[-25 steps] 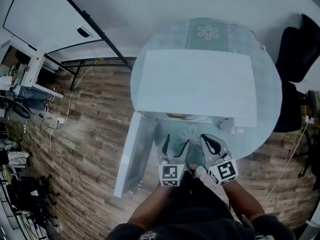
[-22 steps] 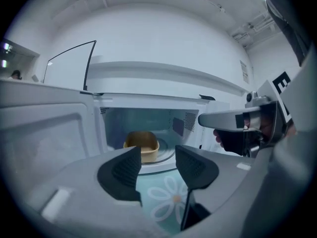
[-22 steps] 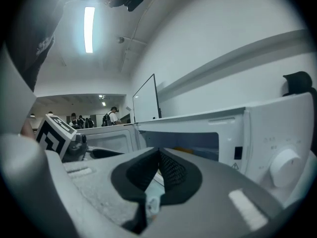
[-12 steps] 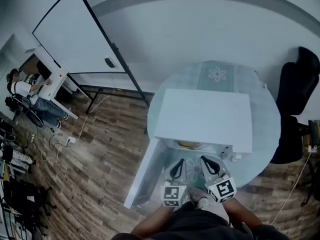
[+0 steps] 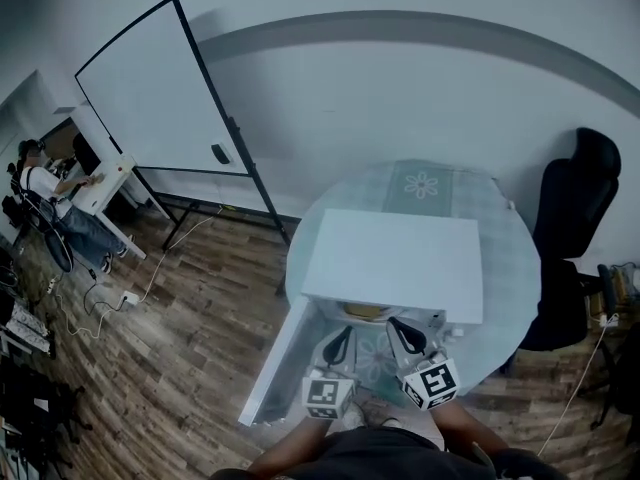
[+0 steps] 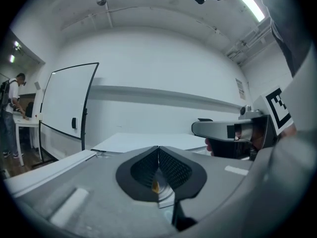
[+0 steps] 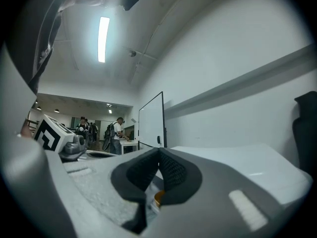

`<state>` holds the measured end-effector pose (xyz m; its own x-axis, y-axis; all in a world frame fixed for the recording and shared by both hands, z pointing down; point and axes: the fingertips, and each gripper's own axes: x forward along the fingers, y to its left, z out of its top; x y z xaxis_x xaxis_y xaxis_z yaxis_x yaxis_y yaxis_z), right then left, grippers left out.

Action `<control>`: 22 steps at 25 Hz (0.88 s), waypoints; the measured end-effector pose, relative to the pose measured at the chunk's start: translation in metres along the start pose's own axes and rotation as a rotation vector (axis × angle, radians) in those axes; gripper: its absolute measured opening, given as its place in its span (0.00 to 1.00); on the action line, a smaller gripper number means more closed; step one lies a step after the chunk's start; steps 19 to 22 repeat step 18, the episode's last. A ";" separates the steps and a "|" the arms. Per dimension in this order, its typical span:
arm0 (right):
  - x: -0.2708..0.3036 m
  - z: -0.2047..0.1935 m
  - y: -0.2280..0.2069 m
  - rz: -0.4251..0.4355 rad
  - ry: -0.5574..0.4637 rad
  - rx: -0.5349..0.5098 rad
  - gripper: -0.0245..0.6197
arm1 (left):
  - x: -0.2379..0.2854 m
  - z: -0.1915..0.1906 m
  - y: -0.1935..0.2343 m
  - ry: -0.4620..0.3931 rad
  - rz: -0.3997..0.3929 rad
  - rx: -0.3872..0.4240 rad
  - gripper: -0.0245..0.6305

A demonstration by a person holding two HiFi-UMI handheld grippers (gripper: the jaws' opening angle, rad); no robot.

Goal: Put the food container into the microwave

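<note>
A white microwave [image 5: 392, 260] stands on a round glass table [image 5: 505, 268], its door [image 5: 272, 360] swung open to the left. The food container [image 5: 364, 312], pale with yellowish contents, sits just inside the cavity under the top edge. My left gripper [image 5: 339, 338] and right gripper [image 5: 396, 328] hover side by side in front of the opening, both shut and holding nothing. In the left gripper view the jaws [image 6: 158, 150] meet tip to tip, with the right gripper [image 6: 225, 131] beside them. The right gripper view shows its tips [image 7: 159, 152] touching, and an orange bit of the container [image 7: 157, 198] below.
A whiteboard on a stand [image 5: 160, 93] is at the back left. A black office chair [image 5: 570, 218] stands right of the table. People work at a white desk [image 5: 95, 178] far left. Cables lie on the wooden floor [image 5: 150, 308].
The head view has lifted, showing more wall and whiteboard. Both grippers stay shut and empty before the open microwave, sitting slightly closer to the body.
</note>
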<state>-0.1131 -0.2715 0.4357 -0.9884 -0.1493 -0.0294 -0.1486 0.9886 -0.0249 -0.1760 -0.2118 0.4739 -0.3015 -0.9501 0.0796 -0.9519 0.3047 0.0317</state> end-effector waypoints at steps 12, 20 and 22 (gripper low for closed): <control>0.001 0.019 0.001 0.006 -0.022 0.002 0.04 | 0.006 0.018 -0.002 -0.033 -0.009 0.015 0.05; 0.002 0.019 0.008 0.005 -0.023 0.008 0.04 | -0.002 0.015 0.002 -0.027 -0.007 0.010 0.05; 0.002 0.019 0.008 0.005 -0.023 0.008 0.04 | -0.002 0.015 0.002 -0.027 -0.007 0.010 0.05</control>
